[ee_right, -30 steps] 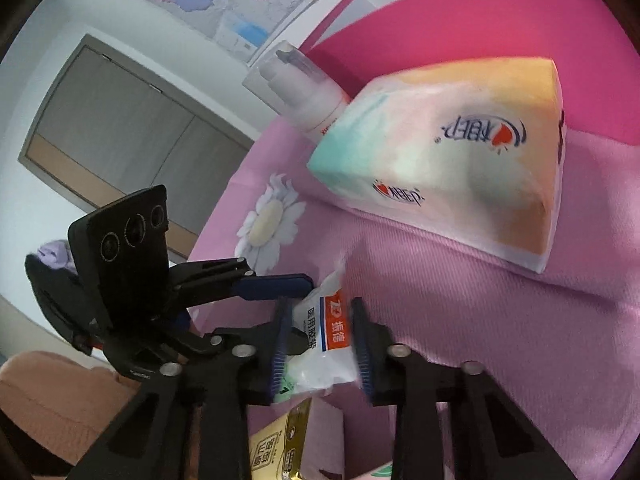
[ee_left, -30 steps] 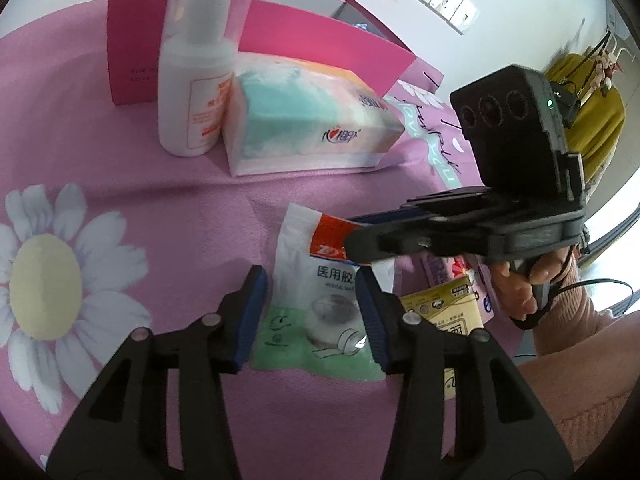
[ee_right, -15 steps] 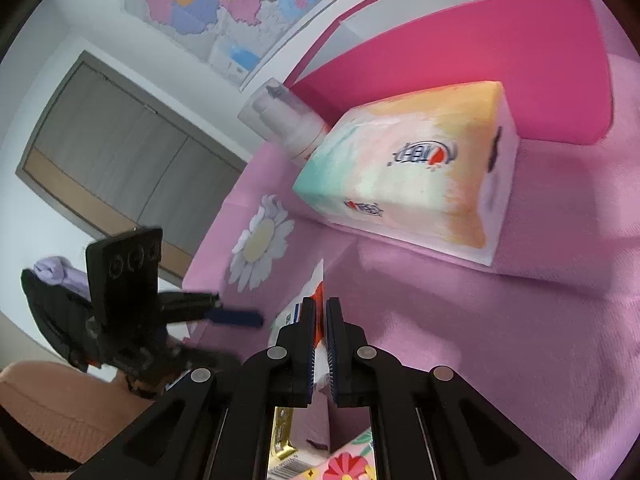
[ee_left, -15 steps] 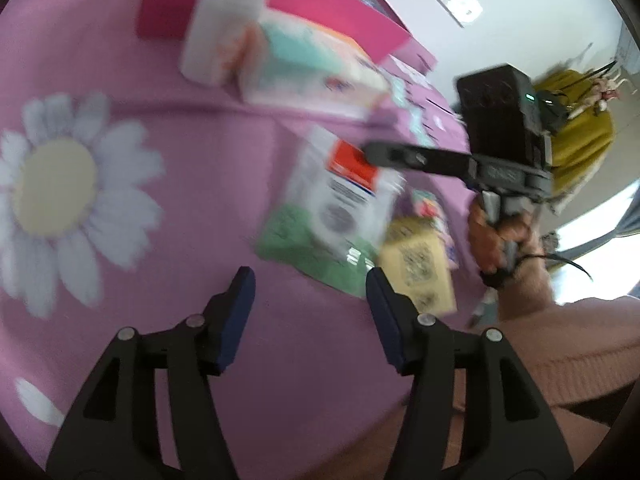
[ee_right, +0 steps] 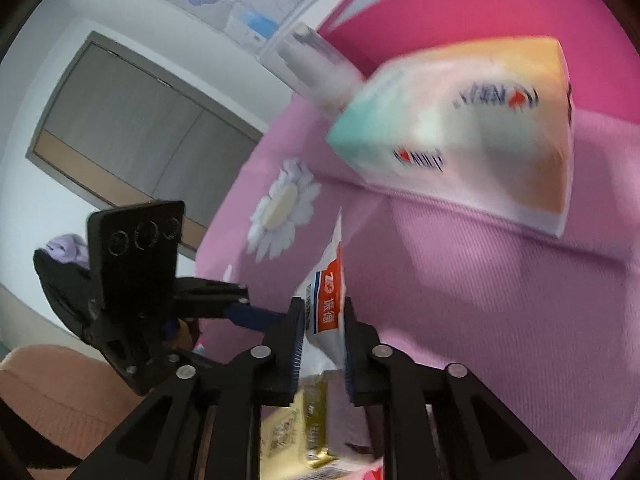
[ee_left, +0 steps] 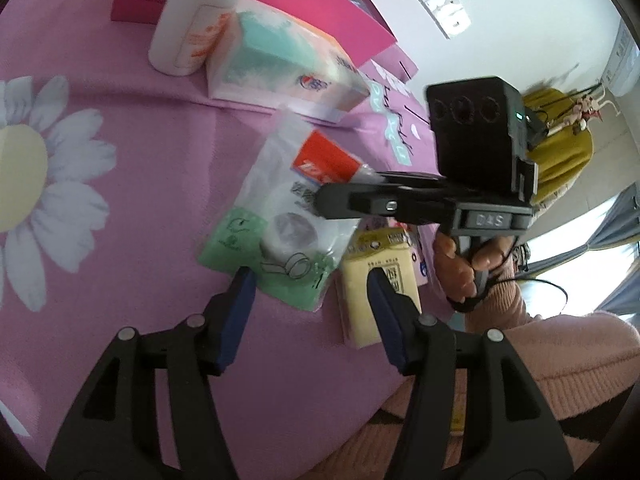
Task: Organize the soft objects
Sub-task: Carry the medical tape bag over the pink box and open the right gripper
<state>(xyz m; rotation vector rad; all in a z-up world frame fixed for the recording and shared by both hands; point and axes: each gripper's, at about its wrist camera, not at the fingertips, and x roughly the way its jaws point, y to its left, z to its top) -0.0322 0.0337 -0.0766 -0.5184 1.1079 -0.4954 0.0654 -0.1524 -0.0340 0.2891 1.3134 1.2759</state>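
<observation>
Fingers of the right gripper (ee_right: pixel 320 340) are pressed against the red-labelled top edge of a clear plastic packet (ee_left: pixel 286 216), holding it pinched between their blue pads. In the left wrist view that same gripper (ee_left: pixel 328 200) reaches in from 3 o'clock, its tip on the packet's red label. The packet's green lower end lies toward 6 o'clock, on the pink cloth (ee_left: pixel 132 184).

The left gripper (ee_left: pixel 308 308) stands open, its blue-padded fingers (ee_left: pixel 236 316) spread wide and holding nothing; the packet's green corner sits just beyond its left finger, and a small yellow tissue pack (ee_left: pixel 376 296) lies just beside the packet at about 4 o'clock, near the right finger.

Farther off at 12 o'clock rests a large pastel tissue pack (ee_left: pixel 280 68), touching a white pump bottle (ee_left: pixel 192 32) on its 10 o'clock side, with a pink box (ee_left: pixel 320 12) behind both. A white daisy print (ee_left: pixel 36 176) marks the cloth at 9 o'clock.
</observation>
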